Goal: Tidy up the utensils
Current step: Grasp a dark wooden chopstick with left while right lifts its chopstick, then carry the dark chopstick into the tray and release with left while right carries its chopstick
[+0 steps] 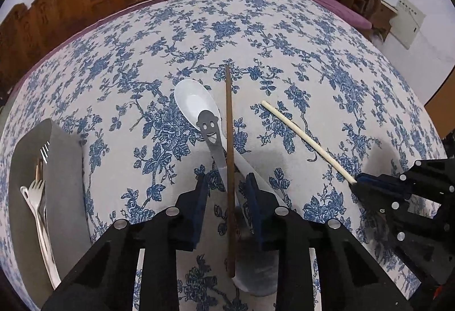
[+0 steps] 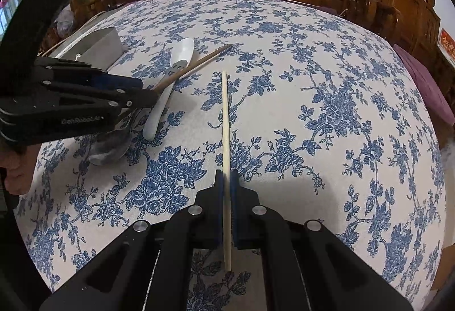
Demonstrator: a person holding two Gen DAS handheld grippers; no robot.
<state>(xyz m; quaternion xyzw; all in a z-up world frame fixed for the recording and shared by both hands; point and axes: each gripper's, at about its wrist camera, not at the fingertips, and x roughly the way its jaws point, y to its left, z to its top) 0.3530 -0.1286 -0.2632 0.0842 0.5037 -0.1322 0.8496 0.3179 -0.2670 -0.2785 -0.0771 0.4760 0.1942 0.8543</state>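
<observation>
Right tool [image 2: 226, 180] pinches a slim ivory chopstick [image 2: 225, 123] — left tool [image 1: 226, 188] spread around a dark wooden chopstick [image 1: 229, 123].

Even indoor light; soft shadows under jaws; strong fisheye bending at edges; sharp centre

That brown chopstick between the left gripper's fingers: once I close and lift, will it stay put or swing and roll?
The brown chopstick looks thin and rigid, so probably no flex. It lies across the metal spoon, so closing may nudge both. The left gripper sits toward one end, with the long part ahead; the stick may tip downward. Its slim, possibly round shaft could roll if released on the tablecloth.
</observation>
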